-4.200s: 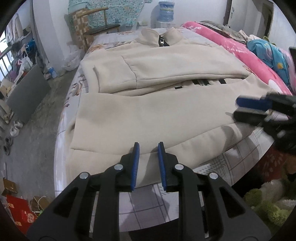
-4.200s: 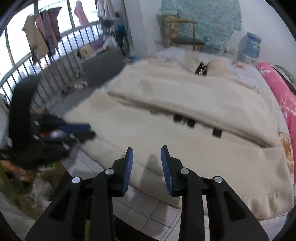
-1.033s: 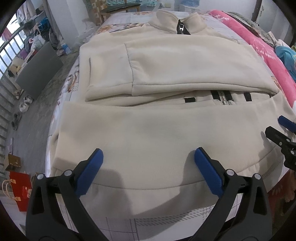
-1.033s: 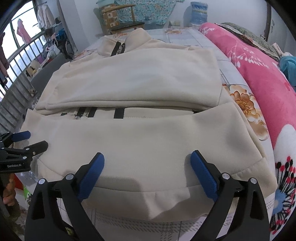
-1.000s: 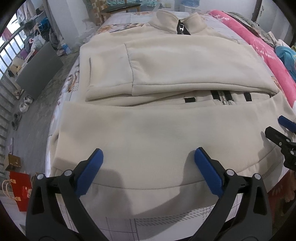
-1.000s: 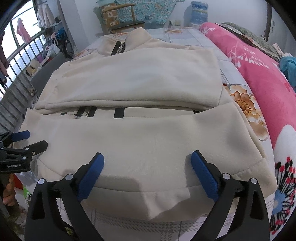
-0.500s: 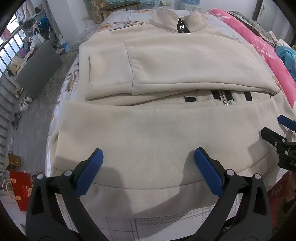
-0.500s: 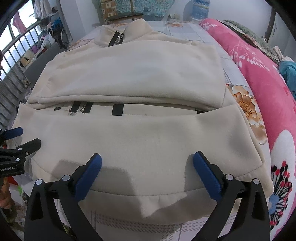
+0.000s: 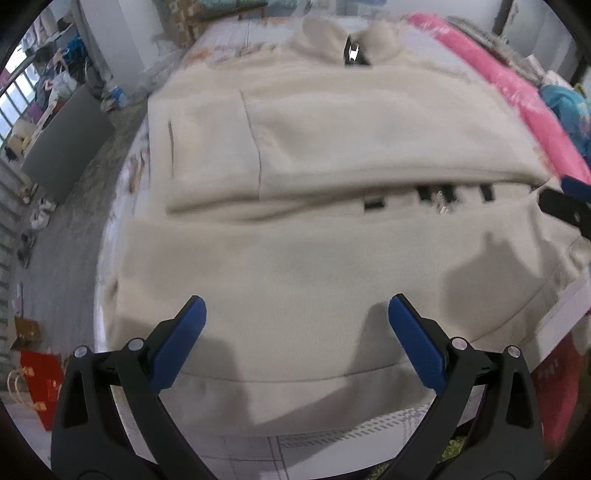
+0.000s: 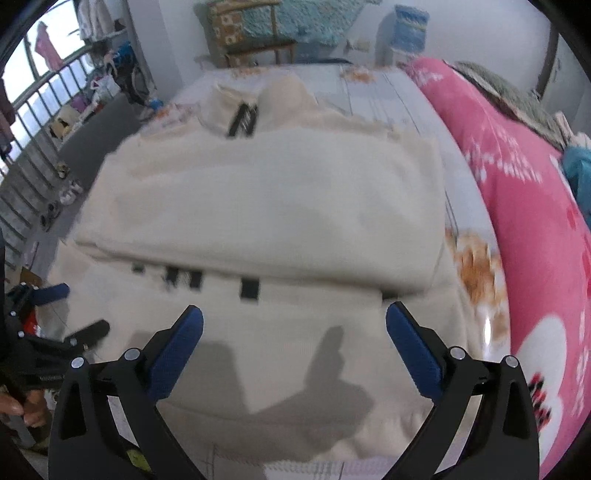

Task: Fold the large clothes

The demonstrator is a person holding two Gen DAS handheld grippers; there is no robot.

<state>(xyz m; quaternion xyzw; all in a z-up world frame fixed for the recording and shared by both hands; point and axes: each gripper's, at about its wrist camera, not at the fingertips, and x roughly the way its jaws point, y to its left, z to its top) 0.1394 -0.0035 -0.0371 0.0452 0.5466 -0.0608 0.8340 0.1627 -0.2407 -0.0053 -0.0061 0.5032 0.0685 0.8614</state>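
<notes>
Cream jacket (image 9: 314,258) laid flat on bed (image 10: 388,96). Left gripper (image 9: 295,325) and right gripper (image 10: 293,332) spread wide, empty, above near hem. Water jug (image 10: 404,31) seen only in right view; grey board (image 9: 66,144) on floor at left.

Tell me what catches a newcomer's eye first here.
A big cream jacket fills the bed, its sleeves folded across the chest and the hem nearest the camera. Both grippers, left and right, hang wide open above that hem. A bright pink blanket lies along the right side.
</notes>
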